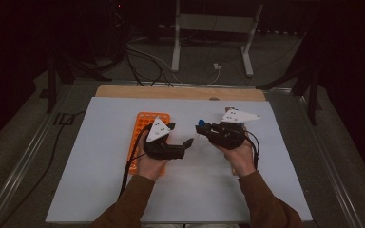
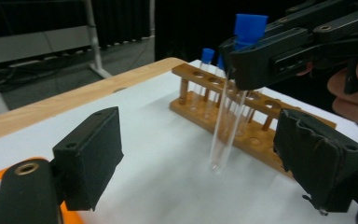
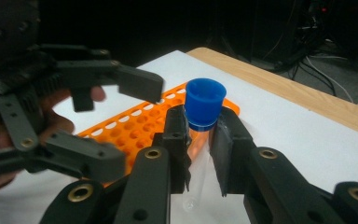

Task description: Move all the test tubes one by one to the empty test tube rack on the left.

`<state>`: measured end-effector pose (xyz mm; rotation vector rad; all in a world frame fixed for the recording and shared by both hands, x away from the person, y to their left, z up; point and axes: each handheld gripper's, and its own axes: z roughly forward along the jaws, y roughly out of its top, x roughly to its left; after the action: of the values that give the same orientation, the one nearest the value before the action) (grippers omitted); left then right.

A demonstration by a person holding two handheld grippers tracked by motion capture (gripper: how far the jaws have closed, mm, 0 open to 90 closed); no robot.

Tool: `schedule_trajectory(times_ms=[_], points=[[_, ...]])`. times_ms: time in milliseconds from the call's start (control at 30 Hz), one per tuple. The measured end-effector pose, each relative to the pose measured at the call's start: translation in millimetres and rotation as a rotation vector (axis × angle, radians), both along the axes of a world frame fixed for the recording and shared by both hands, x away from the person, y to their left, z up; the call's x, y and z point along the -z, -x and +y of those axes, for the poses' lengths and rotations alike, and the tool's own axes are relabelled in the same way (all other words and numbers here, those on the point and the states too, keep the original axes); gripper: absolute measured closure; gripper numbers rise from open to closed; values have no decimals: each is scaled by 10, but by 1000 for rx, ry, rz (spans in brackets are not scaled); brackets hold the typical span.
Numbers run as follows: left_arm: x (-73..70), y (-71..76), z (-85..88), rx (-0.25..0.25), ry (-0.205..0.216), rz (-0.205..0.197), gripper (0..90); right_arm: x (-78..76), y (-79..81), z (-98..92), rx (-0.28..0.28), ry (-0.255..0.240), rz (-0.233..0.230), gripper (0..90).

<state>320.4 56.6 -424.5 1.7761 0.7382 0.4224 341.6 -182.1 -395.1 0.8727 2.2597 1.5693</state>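
A clear tube (image 3: pixel 200 154) with a blue cap (image 3: pixel 205 101) hangs upright above the white mat (image 1: pixel 195 190), pinched just under the cap between the jaws of the right gripper (image 3: pixel 201 149). Facing it, the left gripper (image 2: pixel 205 154) has its jaws spread with nothing between them, the tube lying ahead of them and untouched. An orange rack (image 3: pixel 140 123) lies beneath the left gripper, and a wooden rack (image 2: pixel 223 107) with more capped tubes stands behind the held tube.

Mid-frame in the high view, the left gripper (image 1: pixel 183 137) points right, jaws apart with nothing between them. The right gripper (image 1: pixel 203 127) faces it, pointing left, jaws clamped. Both forearms enter from the bottom.
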Motion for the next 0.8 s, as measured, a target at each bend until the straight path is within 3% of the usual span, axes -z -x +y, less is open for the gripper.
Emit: schedule_trajectory(times_ms=[167, 200, 300, 333, 367, 400, 600, 633, 800], points=[[35, -23, -93, 39, -6, 17, 267, 10, 0, 40, -18, -13, 13, 766], [41, -21, -110, 39, -14, 14, 349, 11, 0, 57, -26, -23, 20, 766], [51, -26, -145, 20, -27, 7, 417, 13, 3, 74, -32, -25, 22, 766], [53, -30, -146, 25, -23, 6, 500, 15, 8, 91, -39, -28, 22, 766], [54, -33, -147, 29, -22, 4, 500, 15, 8, 91, -39, -28, 22, 766], [53, -34, -148, 31, -23, 2, 570, 15, 14, 105, -44, -26, 22, 766], [55, -25, -140, 63, -38, -8, 699, 10, 12, 118, -51, -36, 30, 766], [55, -24, -138, 72, -42, -10, 758, 13, 9, 124, -51, -34, 31, 766], [60, -16, -140, 88, -44, -11, 783, 18, 19, 122, -53, -32, 31, 750]])
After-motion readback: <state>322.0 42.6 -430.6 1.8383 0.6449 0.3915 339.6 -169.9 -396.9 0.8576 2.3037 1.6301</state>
